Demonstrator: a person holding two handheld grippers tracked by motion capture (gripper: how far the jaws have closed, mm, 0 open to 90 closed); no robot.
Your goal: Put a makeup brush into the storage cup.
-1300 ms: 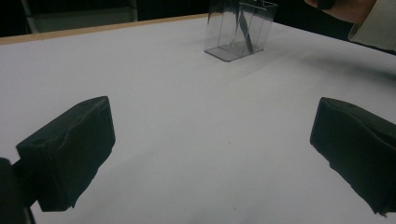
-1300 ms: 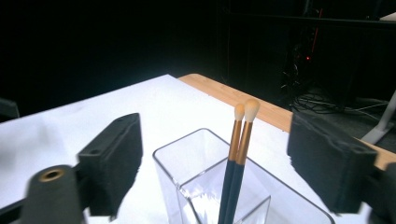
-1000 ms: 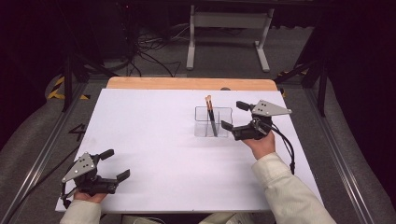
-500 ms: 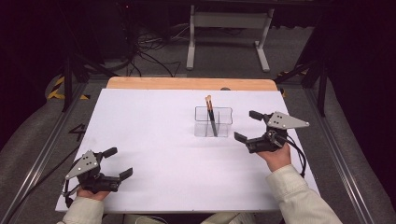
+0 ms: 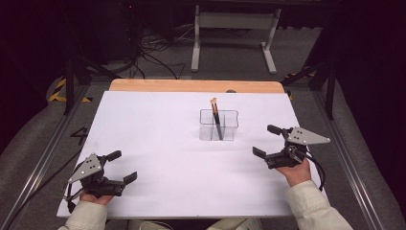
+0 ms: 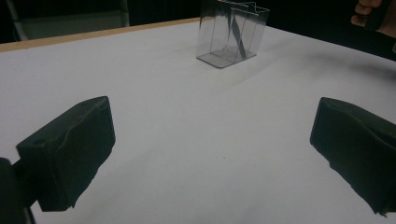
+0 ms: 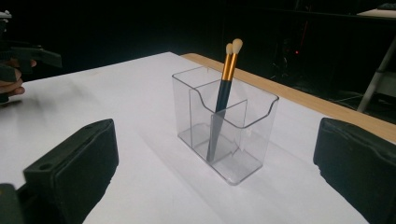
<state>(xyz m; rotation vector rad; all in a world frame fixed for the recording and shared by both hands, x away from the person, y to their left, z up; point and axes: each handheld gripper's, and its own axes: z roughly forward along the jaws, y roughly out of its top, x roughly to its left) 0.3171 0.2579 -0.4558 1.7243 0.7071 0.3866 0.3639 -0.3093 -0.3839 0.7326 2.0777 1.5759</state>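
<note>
Right hand-held gripper withdrawn from the holder; brushes seated, both grippers empty.

Compared with a second ago, the right hand-held gripper [image 5: 269, 142] has moved back from beside the clear holder [image 5: 219, 125] toward the near right of the white surface [image 5: 158, 129] and now stands well apart from it, jaws spread and holding nothing. The two brushes [image 5: 216, 117] lean together inside the holder, so the placement step is judged complete. The left hand-held gripper [image 5: 119, 166] remains at the near left corner, jaws also spread and empty. The high view gives the layout of both grippers and the holder. The right gripper view adds detail: the holder [image 7: 225, 126] has a centre divider, and the brushes [image 7: 224, 88] stand in one compartment, bristles up. The left gripper view shows the holder [image 6: 232, 31] far off.
</note>
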